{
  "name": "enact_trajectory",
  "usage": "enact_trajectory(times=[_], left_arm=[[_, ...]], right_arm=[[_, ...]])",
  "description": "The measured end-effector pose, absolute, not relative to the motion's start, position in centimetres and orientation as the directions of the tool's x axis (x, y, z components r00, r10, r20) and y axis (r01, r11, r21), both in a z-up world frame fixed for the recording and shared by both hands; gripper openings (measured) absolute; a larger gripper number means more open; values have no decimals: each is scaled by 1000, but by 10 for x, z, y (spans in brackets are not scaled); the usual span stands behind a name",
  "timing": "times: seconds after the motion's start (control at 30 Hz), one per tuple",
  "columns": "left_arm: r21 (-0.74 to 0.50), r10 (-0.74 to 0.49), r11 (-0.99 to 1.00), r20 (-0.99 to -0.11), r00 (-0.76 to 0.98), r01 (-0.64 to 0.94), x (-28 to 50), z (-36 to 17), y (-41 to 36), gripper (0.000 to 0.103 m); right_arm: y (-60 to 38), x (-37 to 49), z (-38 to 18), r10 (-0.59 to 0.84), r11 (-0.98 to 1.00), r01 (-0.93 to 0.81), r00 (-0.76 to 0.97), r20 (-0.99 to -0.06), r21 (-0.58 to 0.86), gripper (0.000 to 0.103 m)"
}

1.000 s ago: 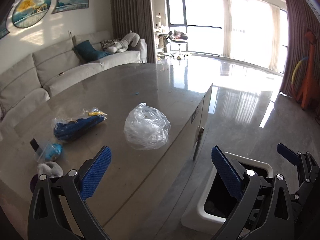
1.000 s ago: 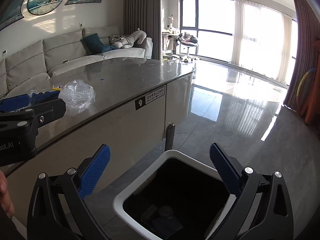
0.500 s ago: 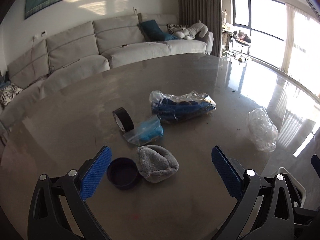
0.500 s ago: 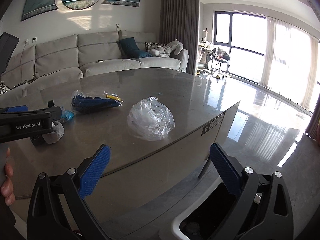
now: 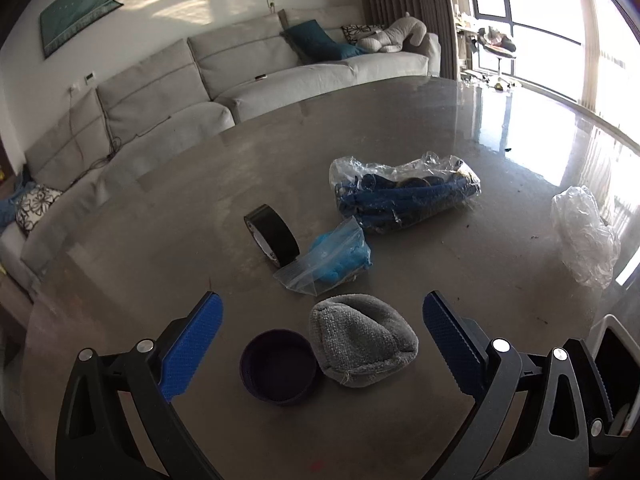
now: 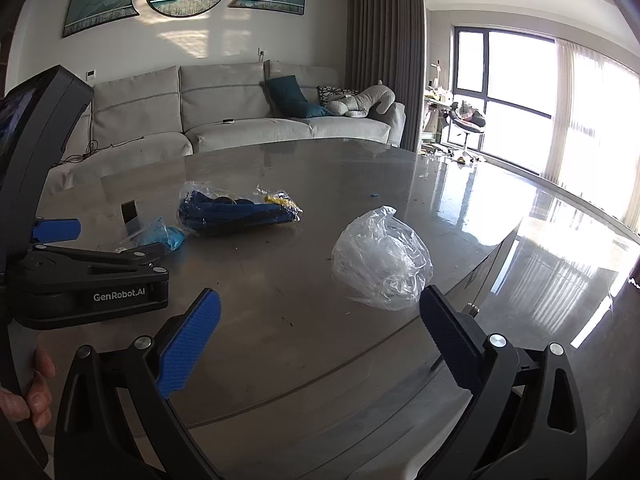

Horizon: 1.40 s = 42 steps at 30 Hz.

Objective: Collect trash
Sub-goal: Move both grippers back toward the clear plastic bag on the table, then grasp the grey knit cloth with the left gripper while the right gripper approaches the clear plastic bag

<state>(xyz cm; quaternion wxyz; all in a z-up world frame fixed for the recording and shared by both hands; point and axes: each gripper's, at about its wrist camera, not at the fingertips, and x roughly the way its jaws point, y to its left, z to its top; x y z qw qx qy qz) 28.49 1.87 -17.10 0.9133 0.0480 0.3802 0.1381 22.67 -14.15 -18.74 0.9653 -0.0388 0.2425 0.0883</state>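
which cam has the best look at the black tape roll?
Left wrist. The black tape roll stands on edge near centre frame, ring and hollow core both plain, beside the zip bag of blue stuff. In the right wrist view only a small dark sliver shows, far left, behind the left gripper's body.

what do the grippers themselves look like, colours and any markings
Both are alike: the left gripper and the right gripper have matte black angular frames with triangular cut-outs and silver pivot bolts. Each finger carries a bright blue pad with a fine knurled texture. From the right wrist view, the left gripper's black body bears white "GenRobot.AI" lettering. No cables show, and a bare hand shows no sleeve.
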Motion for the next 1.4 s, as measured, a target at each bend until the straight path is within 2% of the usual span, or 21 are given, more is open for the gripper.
enact_trajectory(times=[0.13,0.17,0.23,0.3,0.37,0.5,0.7,0.93,1.4], left_arm=[[184,278,960,-711,646,-210,287,-179,20,94],[179,270,962,-717,643,-205,287,-180,20,84],[181,262,965,-722,641,-191,286,-183,18,76],[190,254,967,-726,639,-168,285,-185,13,59],[197,246,969,-731,636,-149,284,-188,8,48],[223,257,965,-718,647,-136,279,-188,-1,30],[202,243,970,-715,656,-139,273,-183,-1,25],[209,249,967,-629,737,-149,260,-160,-5,25],[194,209,974,-594,777,-114,271,-146,-15,25]], right_arm=[[-144,227,-188,148,983,-181,865,-479,-23,99],[-145,227,-188,148,984,-178,866,-477,-18,99],[-150,223,-186,150,984,-175,868,-473,-11,99],[-151,221,-185,147,985,-172,871,-469,-9,99],[-152,220,-184,147,986,-169,872,-466,-7,99],[-152,219,-183,146,986,-167,875,-462,-5,99],[-152,219,-184,143,986,-164,876,-460,-5,99],[-149,221,-184,139,988,-157,880,-453,-1,99],[-153,247,-187,116,992,-125,890,-440,9,99]])
